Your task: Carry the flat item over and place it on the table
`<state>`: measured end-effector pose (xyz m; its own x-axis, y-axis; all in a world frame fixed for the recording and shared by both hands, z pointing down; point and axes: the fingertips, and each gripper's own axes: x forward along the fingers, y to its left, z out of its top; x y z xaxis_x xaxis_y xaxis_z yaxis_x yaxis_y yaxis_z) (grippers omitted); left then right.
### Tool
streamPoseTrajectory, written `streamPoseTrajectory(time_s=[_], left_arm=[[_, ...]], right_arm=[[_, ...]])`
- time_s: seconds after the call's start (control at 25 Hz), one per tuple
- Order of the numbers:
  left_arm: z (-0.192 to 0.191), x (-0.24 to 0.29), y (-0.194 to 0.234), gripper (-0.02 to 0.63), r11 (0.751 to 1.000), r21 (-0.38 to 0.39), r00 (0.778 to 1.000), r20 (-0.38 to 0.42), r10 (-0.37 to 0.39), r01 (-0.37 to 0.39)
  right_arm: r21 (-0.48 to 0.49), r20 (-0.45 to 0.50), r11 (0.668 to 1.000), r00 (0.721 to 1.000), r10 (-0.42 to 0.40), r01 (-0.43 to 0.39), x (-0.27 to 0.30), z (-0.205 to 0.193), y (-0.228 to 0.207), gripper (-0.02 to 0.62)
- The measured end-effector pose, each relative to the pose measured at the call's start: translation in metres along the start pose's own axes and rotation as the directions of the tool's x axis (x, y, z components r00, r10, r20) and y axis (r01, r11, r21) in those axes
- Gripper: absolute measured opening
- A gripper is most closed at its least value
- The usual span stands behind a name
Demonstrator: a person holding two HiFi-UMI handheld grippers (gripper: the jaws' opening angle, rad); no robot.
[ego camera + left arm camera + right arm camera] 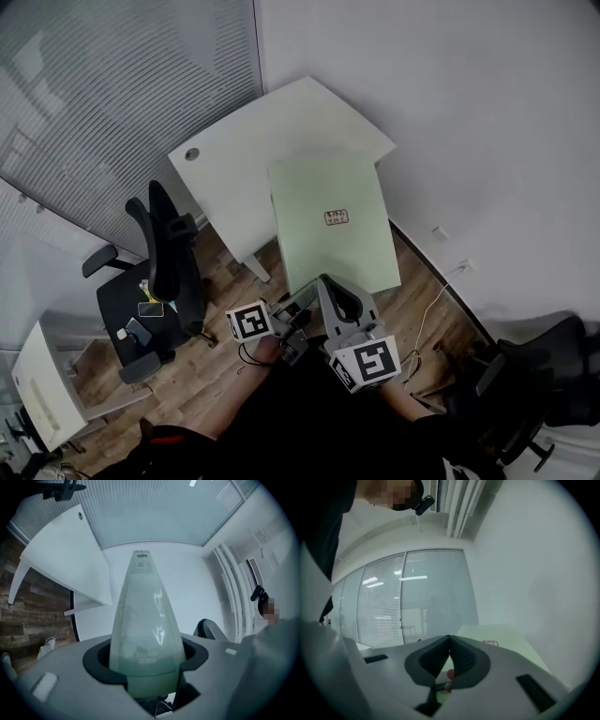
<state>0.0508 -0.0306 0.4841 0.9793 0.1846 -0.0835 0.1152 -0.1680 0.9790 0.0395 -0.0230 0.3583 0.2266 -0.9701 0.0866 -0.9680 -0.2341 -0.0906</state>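
Low in the head view, the left gripper (302, 302) stands wide, clamped on the pale green flat board (328, 216). The right gripper (343, 292) pinches its near edge, jaws almost together. Farther up, the board hangs over the white table (248, 141). Carrying looks nearly done; setting down is left.

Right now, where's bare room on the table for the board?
The white table shows a bare top, from the grommet hole at its left corner to the edge by the wall; the pale green board hangs over its near right part. Crowded: the floor left of it, with a black office chair carrying small items.
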Motion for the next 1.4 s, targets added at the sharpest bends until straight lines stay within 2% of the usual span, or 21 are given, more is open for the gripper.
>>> streamPoseTrajectory(time_s=[0.12,0.28,0.44,0.72,0.84,1.08,1.24,1.4], left_arm=[[0.009,0.010,0.002,0.276,1.000,0.001,0.999,0.051,0.008,-0.008],[0.036,0.033,0.006,0.276,0.999,0.048,0.993,0.117,-0.002,-0.003],[0.058,0.059,0.016,0.276,1.000,-0.016,0.976,0.215,0.012,-0.008],[0.092,0.089,0.034,0.276,0.998,-0.025,0.941,0.331,0.066,-0.061],[0.101,0.098,0.041,0.276,0.995,-0.064,0.925,0.369,0.096,-0.078],[0.118,0.122,0.057,0.276,0.988,-0.096,0.869,0.471,0.149,-0.118],[0.132,0.135,0.065,0.276,0.985,-0.049,0.837,0.521,0.168,-0.167],[0.138,0.145,0.074,0.276,0.983,-0.103,0.783,0.594,0.185,-0.154]], right_arm=[[-0.009,0.008,0.999,0.999,0.052,-0.052,0.010,0.006,-0.011,0.000],[-0.017,-0.014,0.991,0.991,0.129,-0.130,0.038,0.009,-0.030,0.000],[-0.032,-0.044,0.979,0.979,0.200,-0.202,0.064,0.012,-0.056,0.000],[-0.014,-0.086,0.953,0.950,0.301,-0.303,0.113,0.017,-0.095,0.000],[-0.001,-0.103,0.935,0.930,0.353,-0.355,0.123,0.017,-0.100,0.000],[0.039,-0.131,0.877,0.867,0.480,-0.479,0.147,0.012,-0.123,0.000],[0.039,-0.133,0.836,0.826,0.548,-0.548,0.163,0.014,-0.138,0.000],[0.033,-0.138,0.791,0.781,0.608,-0.610,0.172,0.015,-0.147,0.000]])
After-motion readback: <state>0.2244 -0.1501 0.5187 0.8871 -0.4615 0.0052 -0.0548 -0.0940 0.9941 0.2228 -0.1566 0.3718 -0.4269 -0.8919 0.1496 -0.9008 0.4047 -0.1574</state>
